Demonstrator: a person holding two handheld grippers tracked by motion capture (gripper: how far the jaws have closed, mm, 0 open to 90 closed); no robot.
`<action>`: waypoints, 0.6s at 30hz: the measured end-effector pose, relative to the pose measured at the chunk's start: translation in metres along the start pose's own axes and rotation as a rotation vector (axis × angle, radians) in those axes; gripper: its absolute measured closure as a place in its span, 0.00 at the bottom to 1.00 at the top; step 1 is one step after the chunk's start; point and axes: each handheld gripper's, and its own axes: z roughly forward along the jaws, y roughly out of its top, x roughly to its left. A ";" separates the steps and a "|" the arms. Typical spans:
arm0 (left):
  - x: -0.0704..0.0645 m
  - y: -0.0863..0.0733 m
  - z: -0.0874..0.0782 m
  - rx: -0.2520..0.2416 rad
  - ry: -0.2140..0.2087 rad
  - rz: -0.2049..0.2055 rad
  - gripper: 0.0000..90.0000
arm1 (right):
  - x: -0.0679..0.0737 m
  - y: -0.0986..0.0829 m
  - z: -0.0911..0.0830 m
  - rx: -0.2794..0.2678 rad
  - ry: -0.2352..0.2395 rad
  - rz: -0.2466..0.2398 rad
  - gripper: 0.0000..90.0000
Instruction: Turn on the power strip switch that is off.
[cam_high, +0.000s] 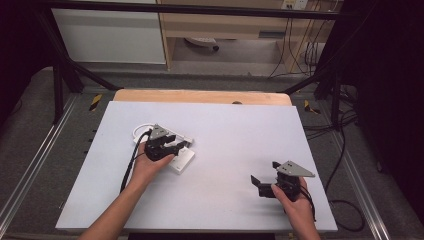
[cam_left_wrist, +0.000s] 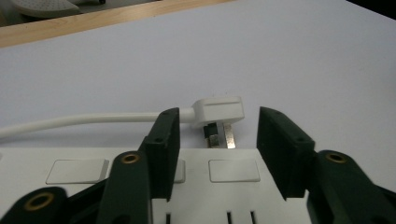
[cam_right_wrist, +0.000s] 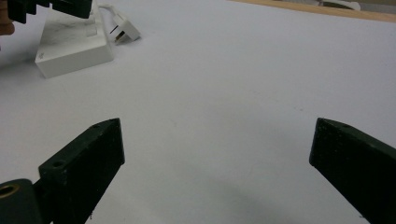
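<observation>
Nearest us in the left gripper view, our left tool (cam_left_wrist: 217, 140) hovers over the white power strip (cam_left_wrist: 233, 170), its jaws standing apart with nothing between them. Just beyond the strip's edge lies the white three-pin plug (cam_left_wrist: 219, 109), on its side with its metal pins (cam_left_wrist: 229, 135) pointing toward the strip and its white cord (cam_left_wrist: 74, 120) trailing off to the left. From the high view, strip (cam_high: 182, 161) and plug sit left of centre on the white tabletop (cam_high: 225, 135). Our right tool (cam_high: 265, 181) rests well apart near the front right, jaws wide open and empty. We judge the plug light, rigid and smooth; its flat moulded sides offer the best hold, while the stiff cord may tug against us.
</observation>
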 end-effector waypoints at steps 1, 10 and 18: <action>0.000 0.000 0.000 -0.003 -0.004 0.002 0.49 | 0.000 0.000 0.000 0.001 0.000 0.001 0.04; -0.004 0.005 -0.003 -0.019 0.005 -0.005 0.20 | 0.001 0.000 0.001 0.000 0.001 0.004 0.04; -0.005 0.011 -0.006 -0.011 -0.005 -0.032 0.13 | 0.000 0.000 0.000 0.000 0.001 0.003 0.04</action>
